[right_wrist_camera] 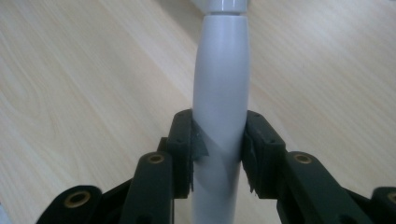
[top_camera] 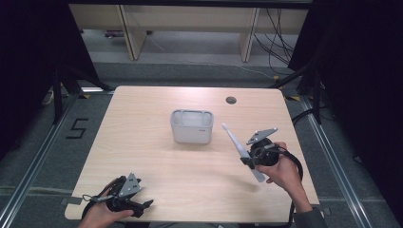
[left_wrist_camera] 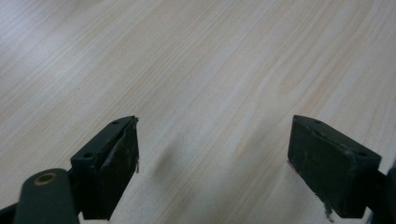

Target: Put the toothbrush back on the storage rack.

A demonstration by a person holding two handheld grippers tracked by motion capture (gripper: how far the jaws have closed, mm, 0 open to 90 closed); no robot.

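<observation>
A long white toothbrush-like tool [top_camera: 236,144] slants up and to the left above the table, its thin head toward the grey box [top_camera: 191,126]. My right gripper [top_camera: 248,160] is shut on its thick handle [right_wrist_camera: 220,93], both pads pressing its sides, and holds it clear of the table at the right. The box is an open-topped light grey container standing at the table's middle, left of the tool's head. My left gripper [top_camera: 145,205] rests at the near left corner, jaws wide open over bare wood [left_wrist_camera: 212,140] with nothing between them.
The wooden table [top_camera: 142,156] has a round cable hole [top_camera: 231,100] at the back right. Dark curtains and floor rails flank the table, and desk legs with cables stand behind it.
</observation>
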